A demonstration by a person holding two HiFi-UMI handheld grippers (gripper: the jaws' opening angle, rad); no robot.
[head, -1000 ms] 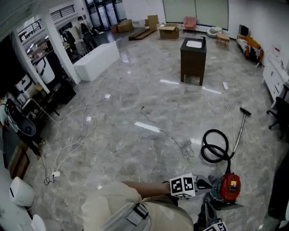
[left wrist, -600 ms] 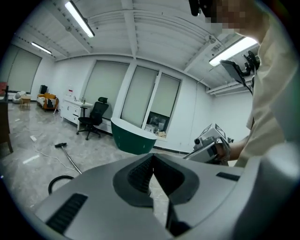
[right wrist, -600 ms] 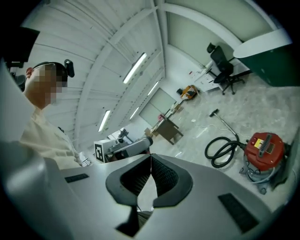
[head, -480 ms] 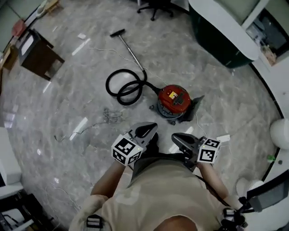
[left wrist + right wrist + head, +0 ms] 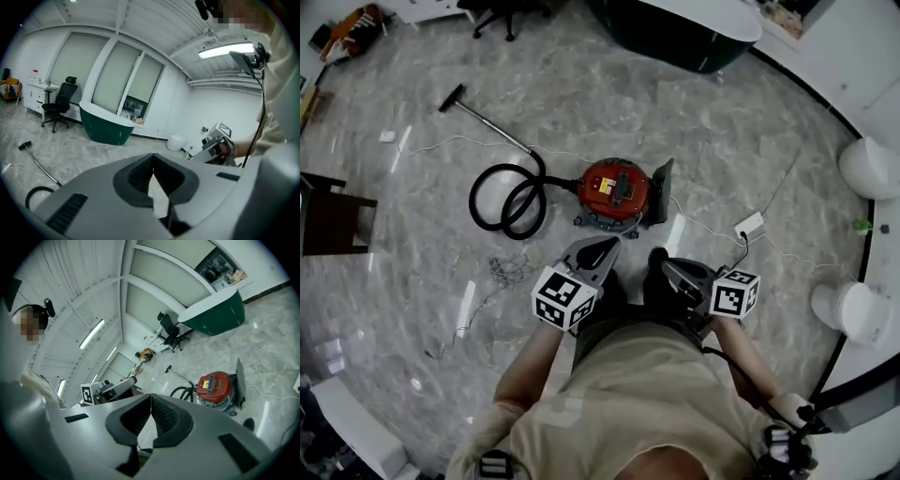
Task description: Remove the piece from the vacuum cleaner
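Observation:
A red canister vacuum cleaner (image 5: 614, 190) stands on the grey marble floor just ahead of me; it also shows in the right gripper view (image 5: 216, 386). Its black hose (image 5: 508, 202) lies coiled to the left, and a wand with a floor head (image 5: 450, 97) runs off to the far left. A dark flat panel (image 5: 661, 192) stands against its right side. My left gripper (image 5: 598, 249) and right gripper (image 5: 667, 270) are held close to my body, short of the vacuum. Both are shut with nothing between the jaws (image 5: 153, 157) (image 5: 151, 399).
A white power strip (image 5: 748, 225) with a cable lies on the floor right of the vacuum. A dark green counter (image 5: 675, 28) stands beyond it, with white bins (image 5: 872, 169) at the right. A dark brown table (image 5: 328, 216) is at the left, and a cable tangle (image 5: 502, 272) lies nearby.
The head view has swung from the wide room down onto the vacuum, which now sits near the middle. Both grippers have come up in front of my body, still shut.

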